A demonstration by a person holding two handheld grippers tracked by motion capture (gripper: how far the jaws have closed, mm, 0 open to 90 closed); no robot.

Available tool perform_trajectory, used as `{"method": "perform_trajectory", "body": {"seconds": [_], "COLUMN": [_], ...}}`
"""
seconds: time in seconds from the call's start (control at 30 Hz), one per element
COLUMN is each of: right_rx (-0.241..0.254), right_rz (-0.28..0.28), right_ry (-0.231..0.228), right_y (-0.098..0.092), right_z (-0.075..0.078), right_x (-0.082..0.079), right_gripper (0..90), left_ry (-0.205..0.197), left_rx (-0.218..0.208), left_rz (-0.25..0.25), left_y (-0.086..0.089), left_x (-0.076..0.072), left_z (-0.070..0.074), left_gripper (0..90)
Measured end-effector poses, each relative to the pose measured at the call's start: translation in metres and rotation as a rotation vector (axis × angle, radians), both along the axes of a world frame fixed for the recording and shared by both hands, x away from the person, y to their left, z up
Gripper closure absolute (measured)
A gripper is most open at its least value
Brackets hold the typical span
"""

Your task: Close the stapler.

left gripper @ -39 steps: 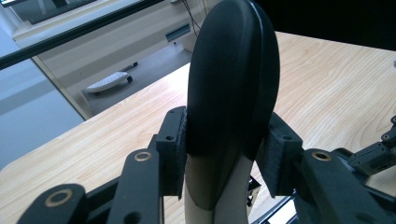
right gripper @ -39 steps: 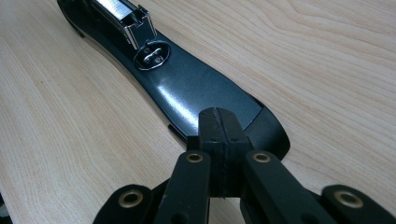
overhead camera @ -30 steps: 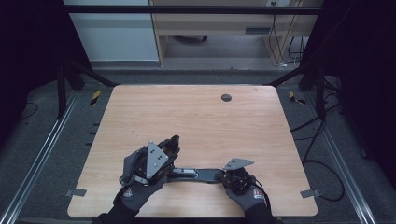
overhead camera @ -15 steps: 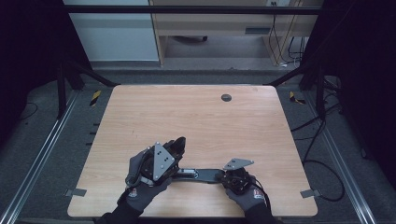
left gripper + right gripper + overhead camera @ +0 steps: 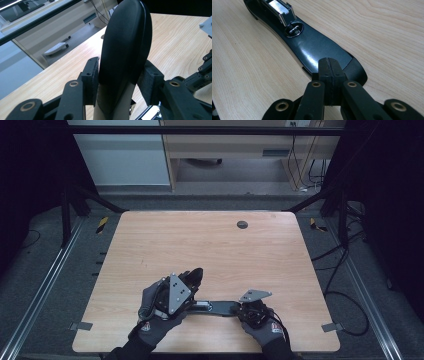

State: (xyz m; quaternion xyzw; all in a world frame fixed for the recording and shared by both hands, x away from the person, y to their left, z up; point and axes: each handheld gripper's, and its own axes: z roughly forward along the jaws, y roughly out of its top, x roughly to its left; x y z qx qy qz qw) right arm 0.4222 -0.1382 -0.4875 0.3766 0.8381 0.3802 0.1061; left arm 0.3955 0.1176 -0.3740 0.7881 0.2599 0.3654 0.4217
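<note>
Now the stapler point(image 5: 215, 307) lies near the front edge of the table point(image 5: 220, 250), opened wide: its base point(image 5: 312, 47) is flat on the wood with the metal anvil facing up, and its black top arm point(image 5: 126, 47) is lifted on the left side. My left gripper point(image 5: 192, 277) is clamped on this top arm, one pad on each side. My right gripper point(image 5: 328, 75) has its jaws pressed together with nothing between them, and the tips rest on the rear end of the base, I think to keep it down.

I judge the risk is at the hinge: if I lift the arm more and the right tips slide off the smooth base, the whole stapler can jump or turn. The glossy arm can also slip out of the left pads.

Toward me the table edge is close, so there is little room there. Farther away the wood is free, except a small round grommet point(image 5: 242, 224) far back.
</note>
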Motion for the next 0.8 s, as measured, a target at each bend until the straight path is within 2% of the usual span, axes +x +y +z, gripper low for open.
{"method": "perform_trajectory", "body": {"seconds": [0.63, 0.8], "right_rx": [0.000, 0.000], "right_rz": [0.001, 0.003], "right_ry": [0.000, 0.001], "right_y": [0.000, 0.000], "right_z": [0.000, 0.000], "right_x": [0.000, 0.000], "right_gripper": [90.0, 90.0], "left_ry": [-0.014, -0.021], "left_rx": [0.049, 0.075], "left_rz": [-0.021, -0.029], "left_y": [-0.015, -0.022], "left_x": [0.000, -0.001], "left_z": [-0.007, -0.010], "left_gripper": [53.7, 53.4]}}
